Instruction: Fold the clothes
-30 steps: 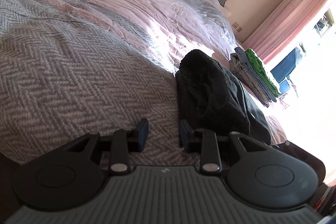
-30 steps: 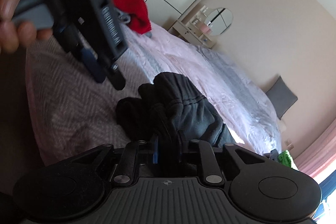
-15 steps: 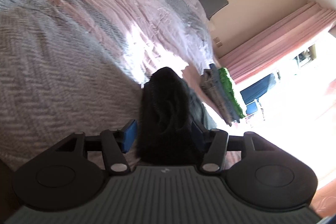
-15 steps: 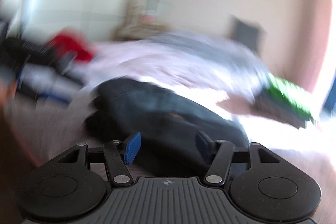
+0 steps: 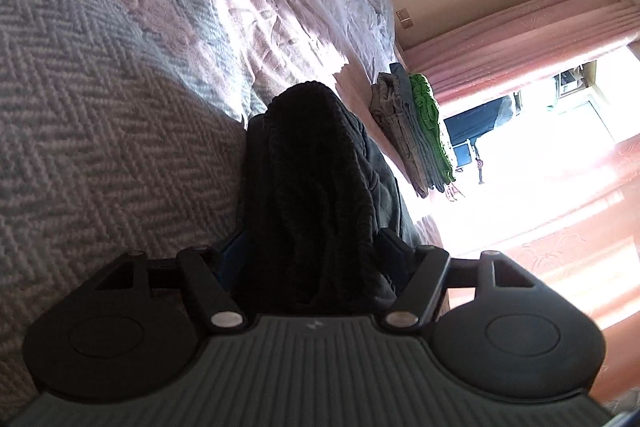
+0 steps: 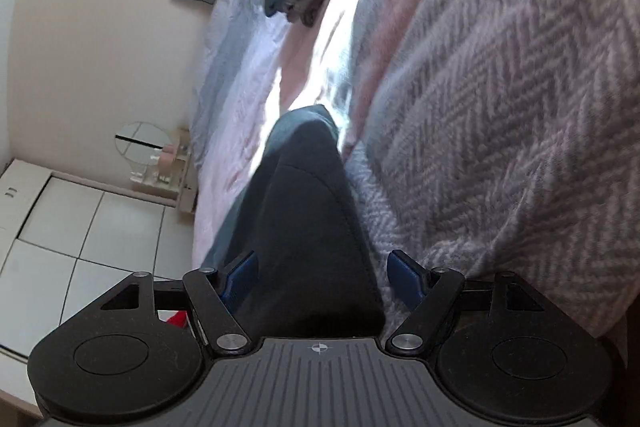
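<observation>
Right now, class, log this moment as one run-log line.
task: fold clothes | left gripper: open, straddling dark garment | right gripper: open, straddling it | folded stack: on bed

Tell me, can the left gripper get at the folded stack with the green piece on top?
Probably not directly: the left gripper is open around the dark garment, which lies between it and the folded stack farther along the bed.
</observation>
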Demonstrator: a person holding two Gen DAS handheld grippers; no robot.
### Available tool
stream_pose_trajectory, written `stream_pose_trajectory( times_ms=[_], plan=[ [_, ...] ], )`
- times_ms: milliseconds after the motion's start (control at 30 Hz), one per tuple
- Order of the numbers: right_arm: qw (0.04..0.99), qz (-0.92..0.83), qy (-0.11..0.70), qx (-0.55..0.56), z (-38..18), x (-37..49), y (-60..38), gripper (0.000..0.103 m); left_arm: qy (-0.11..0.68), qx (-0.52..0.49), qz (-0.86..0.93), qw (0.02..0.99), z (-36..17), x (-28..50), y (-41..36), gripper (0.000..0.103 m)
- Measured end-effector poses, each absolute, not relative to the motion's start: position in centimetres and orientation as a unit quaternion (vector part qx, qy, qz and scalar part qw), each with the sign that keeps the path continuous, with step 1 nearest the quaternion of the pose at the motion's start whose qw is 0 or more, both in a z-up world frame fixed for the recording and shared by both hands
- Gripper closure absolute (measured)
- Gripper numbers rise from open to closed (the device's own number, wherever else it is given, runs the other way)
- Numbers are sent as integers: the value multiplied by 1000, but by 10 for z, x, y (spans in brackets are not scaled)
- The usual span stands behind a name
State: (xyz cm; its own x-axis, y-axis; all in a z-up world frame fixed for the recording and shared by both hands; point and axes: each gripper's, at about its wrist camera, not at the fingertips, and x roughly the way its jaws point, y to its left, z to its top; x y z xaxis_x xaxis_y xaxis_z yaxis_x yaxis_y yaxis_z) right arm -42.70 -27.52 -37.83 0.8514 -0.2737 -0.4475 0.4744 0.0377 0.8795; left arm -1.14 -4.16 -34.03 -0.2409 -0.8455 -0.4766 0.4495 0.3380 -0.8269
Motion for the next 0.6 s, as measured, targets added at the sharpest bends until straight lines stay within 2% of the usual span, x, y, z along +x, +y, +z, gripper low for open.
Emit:
stream_pose_trajectory(
  times_ms=[100,133,167,233,300,400,600],
  plan=[
    [709,-241,90,656,-385,-411,-290,32,571,-177,-552,581,-349,-10,-48,38],
    [710,-240,96,655,-386,-407,-295,43,572,-180,-553,579,-351,-9,-50,39],
    [712,-244,102,650,-384,-405,-299,49,572,-184,-554,577,-352,-9,-52,43],
    [720,-237,93,645,-382,-406,-303,69,569,-189,-557,574,-353,-9,-54,51],
    [746,-228,76,622,-373,-407,-303,75,556,-186,-566,580,-350,-14,-56,57],
    [798,-230,69,553,-347,-405,-303,77,544,-194,-573,581,-349,-23,-60,60],
    [852,-252,5,459,-312,-450,-321,77,530,-199,-614,551,-353,-65,-103,61]
  ],
)
